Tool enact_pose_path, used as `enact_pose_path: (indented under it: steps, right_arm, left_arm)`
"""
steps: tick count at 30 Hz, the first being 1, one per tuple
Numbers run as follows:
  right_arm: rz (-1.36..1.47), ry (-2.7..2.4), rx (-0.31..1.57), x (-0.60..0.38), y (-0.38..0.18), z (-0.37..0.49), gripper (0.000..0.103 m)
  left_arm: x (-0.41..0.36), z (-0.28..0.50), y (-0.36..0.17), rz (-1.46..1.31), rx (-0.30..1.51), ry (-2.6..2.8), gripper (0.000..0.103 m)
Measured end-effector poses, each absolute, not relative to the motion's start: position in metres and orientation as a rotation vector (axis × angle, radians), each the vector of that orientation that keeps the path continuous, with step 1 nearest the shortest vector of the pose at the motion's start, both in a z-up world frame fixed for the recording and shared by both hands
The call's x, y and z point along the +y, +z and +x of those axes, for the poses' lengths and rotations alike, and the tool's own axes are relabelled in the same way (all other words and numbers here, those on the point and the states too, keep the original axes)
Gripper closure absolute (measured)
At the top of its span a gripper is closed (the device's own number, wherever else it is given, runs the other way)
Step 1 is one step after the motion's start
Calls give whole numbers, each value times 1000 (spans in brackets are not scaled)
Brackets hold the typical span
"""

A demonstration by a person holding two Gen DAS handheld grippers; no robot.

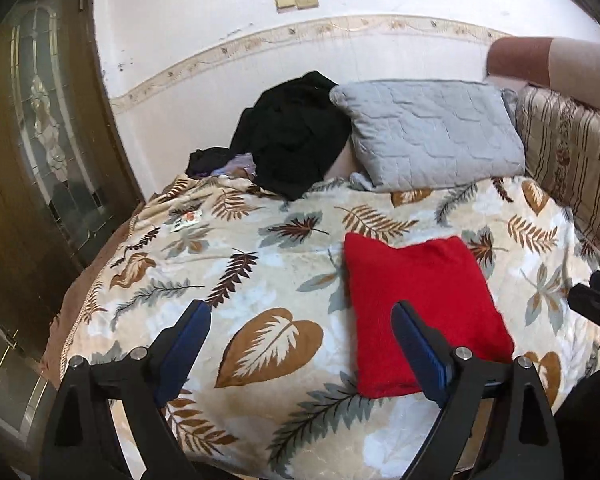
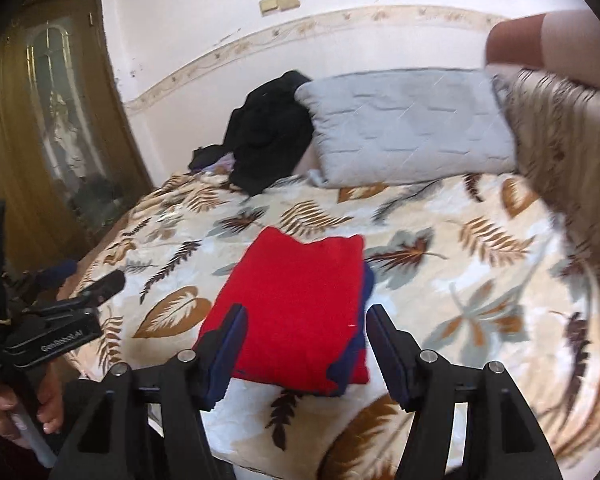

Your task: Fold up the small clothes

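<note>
A folded red garment (image 1: 424, 308) lies flat on the leaf-patterned blanket (image 1: 260, 264) of a bed. In the right wrist view the red garment (image 2: 300, 312) shows a dark blue edge (image 2: 342, 376) sticking out beneath it on the right and near side. My left gripper (image 1: 300, 312) hangs open above the blanket, with nothing between its fingers; its right finger overlaps the garment's left edge in the picture. My right gripper (image 2: 307, 314) is open above the garment's near half, its pads apart from the cloth. The left gripper (image 2: 92, 276) also shows at the left, held by a hand (image 2: 20, 412).
A black heap of clothes (image 1: 292, 136) and a grey quilted pillow (image 1: 432, 132) lie against the far wall. A striped cushion (image 1: 572, 152) lines the right side. A wooden door with a glass panel (image 1: 40, 140) stands left of the bed. A small packet (image 1: 186, 218) rests near the blanket's left edge.
</note>
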State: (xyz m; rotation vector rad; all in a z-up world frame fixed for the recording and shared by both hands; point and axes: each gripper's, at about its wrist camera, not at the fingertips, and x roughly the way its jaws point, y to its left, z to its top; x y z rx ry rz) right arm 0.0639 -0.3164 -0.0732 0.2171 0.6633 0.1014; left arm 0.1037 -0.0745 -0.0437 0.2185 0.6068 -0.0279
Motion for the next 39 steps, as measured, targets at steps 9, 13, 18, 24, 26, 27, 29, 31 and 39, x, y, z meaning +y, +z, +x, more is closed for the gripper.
enact_pose_path:
  steps: [9, 13, 18, 24, 26, 27, 29, 31, 39]
  right_arm:
    - [175, 36, 655, -309, -48, 38, 37]
    - [179, 46, 673, -300, -42, 35, 37]
    - [187, 38, 707, -292, -43, 36, 37]
    - [200, 48, 730, -283, -43, 35, 37]
    - [192, 50, 728, -279, -41, 34, 37]
    - [188, 53, 727, -277, -40, 34, 37]
    - [186, 57, 726, -274, -39, 33, 37]
    - [184, 61, 724, -271, -37, 33, 37]
    - [171, 61, 725, -259, -30, 32, 37]
  left_arm:
    - [-68, 81, -23, 206, 568, 13, 11]
    - [-62, 73, -17, 202, 558, 25, 11]
    - [-51, 67, -11, 181, 551, 36, 11]
    - [-38, 65, -7, 162, 544, 56, 11]
    - [-35, 64, -7, 158, 540, 62, 11]
    - [-34, 63, -6, 157, 537, 66, 11]
    - [-31, 62, -5, 157, 529, 75, 11]
    - [-28, 61, -3, 153, 525, 82, 11]
    - [-21, 57, 1, 142, 515, 95, 11]
